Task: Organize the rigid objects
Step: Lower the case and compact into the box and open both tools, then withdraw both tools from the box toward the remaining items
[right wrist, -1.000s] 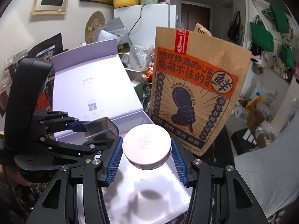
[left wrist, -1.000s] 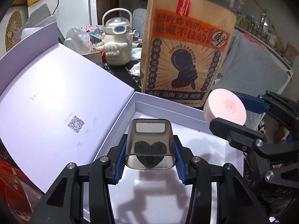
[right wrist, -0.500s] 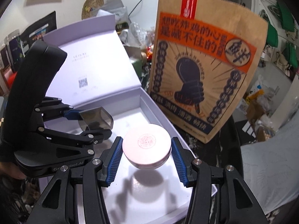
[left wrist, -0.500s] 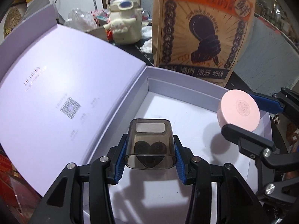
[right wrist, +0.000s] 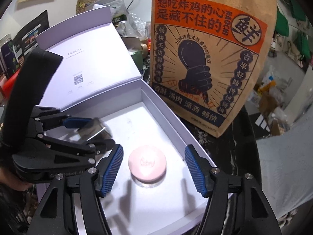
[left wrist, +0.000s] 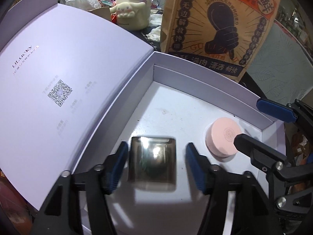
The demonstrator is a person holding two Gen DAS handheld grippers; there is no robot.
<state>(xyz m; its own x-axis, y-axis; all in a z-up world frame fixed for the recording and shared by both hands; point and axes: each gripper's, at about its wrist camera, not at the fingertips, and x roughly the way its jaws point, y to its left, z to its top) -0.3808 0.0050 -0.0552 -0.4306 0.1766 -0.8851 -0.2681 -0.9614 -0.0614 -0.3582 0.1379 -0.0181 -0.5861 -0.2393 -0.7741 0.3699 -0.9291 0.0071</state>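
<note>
1. The left gripper (left wrist: 156, 162), which had clamped the smoky case (left wrist: 152, 165) a second before, stood spread at lower centre, the blurred case seemingly loose between its pads.
2. The right gripper (right wrist: 153, 169) had likewise let go; the pink compact (right wrist: 147, 163) lay on the box (right wrist: 166, 105) floor.
3. Behind, upper right, the paper bag (right wrist: 211, 58) stood upright.

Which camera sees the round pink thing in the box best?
The right wrist view. The pink round case lies whole and unblocked between the right gripper's open jaws, on the white box floor. In the left wrist view it sits off to the side, and a black finger covers part of its edge.
</note>
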